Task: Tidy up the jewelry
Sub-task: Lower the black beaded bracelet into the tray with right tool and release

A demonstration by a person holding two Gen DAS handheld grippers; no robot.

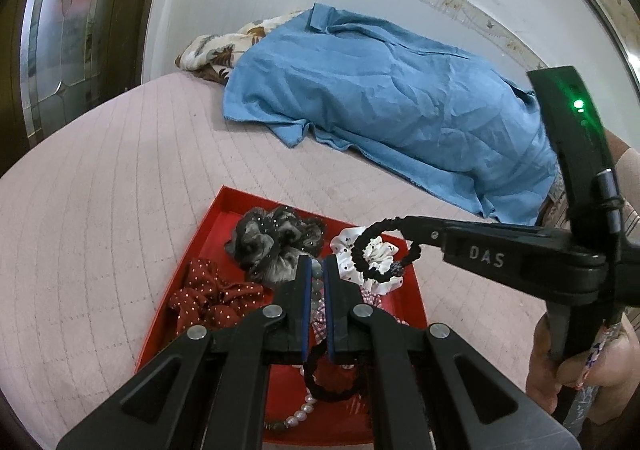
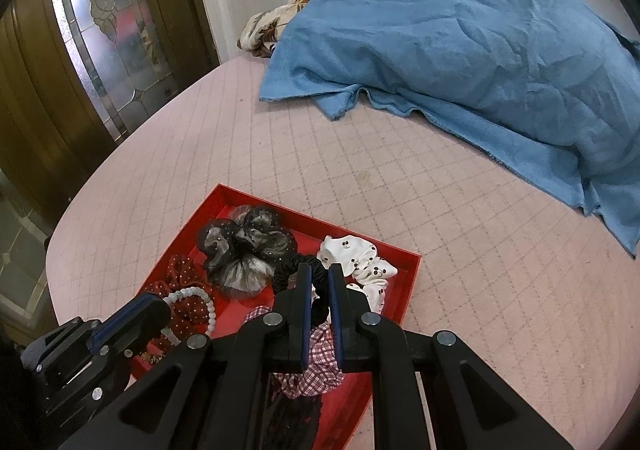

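A red tray (image 1: 224,206) (image 2: 224,192) lies on the pink quilted bed. In it are a grey-black scrunchie (image 1: 276,242) (image 2: 244,246), a red dotted scrunchie (image 1: 212,294) (image 2: 180,270), a white spotted scrunchie (image 1: 348,246) (image 2: 356,262), a pink check scrunchie (image 2: 316,366) and a pearl string (image 1: 300,414). Over the tray, my left gripper (image 1: 318,264) (image 2: 136,310) is shut on a pale bead bracelet (image 1: 318,284) (image 2: 208,310). From the right, my right gripper (image 2: 320,274) (image 1: 412,228) is shut on a black hair tie (image 1: 357,250) (image 2: 286,270), which hangs as a loop above the white scrunchie.
A crumpled blue cloth (image 1: 380,90) (image 2: 460,42) covers the far right of the bed, over a floral fabric (image 1: 216,50). A dark door with patterned glass (image 2: 104,50) stands at the left past the bed's edge. A hand (image 1: 580,366) grips the right tool's handle.
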